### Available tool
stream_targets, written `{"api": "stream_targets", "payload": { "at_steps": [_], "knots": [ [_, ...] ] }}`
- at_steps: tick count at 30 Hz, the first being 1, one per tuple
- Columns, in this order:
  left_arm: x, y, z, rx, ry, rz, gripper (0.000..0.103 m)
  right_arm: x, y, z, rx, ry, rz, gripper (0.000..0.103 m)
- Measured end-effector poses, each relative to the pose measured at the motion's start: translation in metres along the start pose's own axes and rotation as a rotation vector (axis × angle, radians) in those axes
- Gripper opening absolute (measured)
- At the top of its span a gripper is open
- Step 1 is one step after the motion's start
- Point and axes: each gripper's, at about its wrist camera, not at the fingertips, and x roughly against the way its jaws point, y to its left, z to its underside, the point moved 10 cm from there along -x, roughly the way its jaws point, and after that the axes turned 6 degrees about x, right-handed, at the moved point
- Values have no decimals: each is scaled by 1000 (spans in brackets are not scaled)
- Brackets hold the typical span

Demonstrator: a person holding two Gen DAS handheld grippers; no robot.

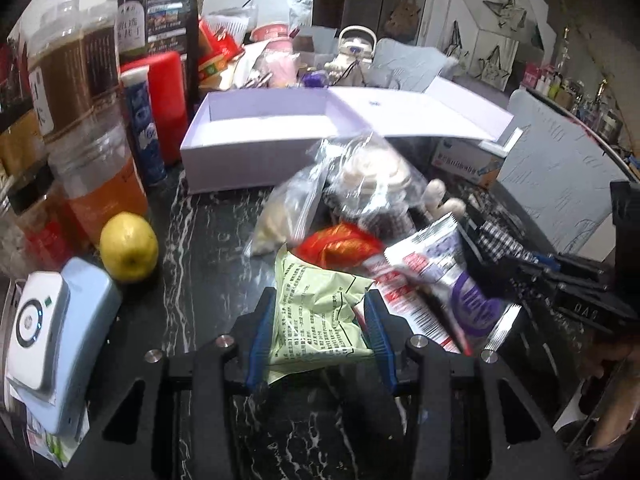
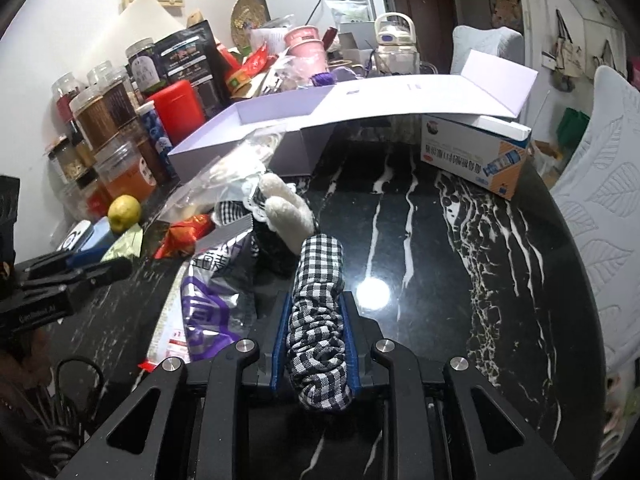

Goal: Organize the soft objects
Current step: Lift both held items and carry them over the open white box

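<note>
The left tongs (image 1: 320, 320) pinch a pale green packet (image 1: 316, 312) printed with dark text, its blue pads pressed against both sides of the crumpled wrapper, low over the black marble table (image 1: 208, 248). Just beyond the packet lies a heap of soft things: a red and gold foil pouch (image 1: 340, 246), a silver and purple snack bag (image 1: 444, 276) with a red-striped label, and two clear plastic bags (image 1: 360, 180) holding pale contents, all touching one another. The right tongs (image 2: 316, 344) are clamped on a black-and-white checked cloth limb (image 2: 318, 312) of a stuffed toy, the fabric bunched between the blue pads; the toy's white fuzzy paws (image 2: 284, 204) lie further ahead against the heap. Behind the heap stands an open lavender box (image 1: 256, 152), its lid flap (image 1: 420, 112) spread to the right and resting on a blue and orange carton (image 2: 476, 156). At the left edge of the table sit a yellow-green fruit (image 1: 128, 246), jars of amber liquid (image 1: 106, 184), a blue tube (image 1: 144, 128) and a red canister (image 1: 168, 100).
</note>
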Motion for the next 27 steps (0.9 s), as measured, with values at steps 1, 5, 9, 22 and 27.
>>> {"api": "stream_targets", "payload": {
  "at_steps": [1, 5, 9, 22, 27],
  "knots": [
    [1, -1, -2, -5, -8, 0, 44, 1, 1, 0, -1, 1, -4, 23],
    [6, -9, -12, -18, -31, 16, 44, 4, 4, 2, -9, 5, -22, 23],
    [7, -18, -25, -35, -58, 31, 44, 9, 3, -3, -53, -18, -41, 23],
    [22, -43, -93, -83, -196, 61, 44, 39, 8, -69, 28, -118, -41, 23],
    [33, -49, -130, -108, -257, 67, 44, 56, 17, -109, 91, -179, -54, 23]
  ]
}}
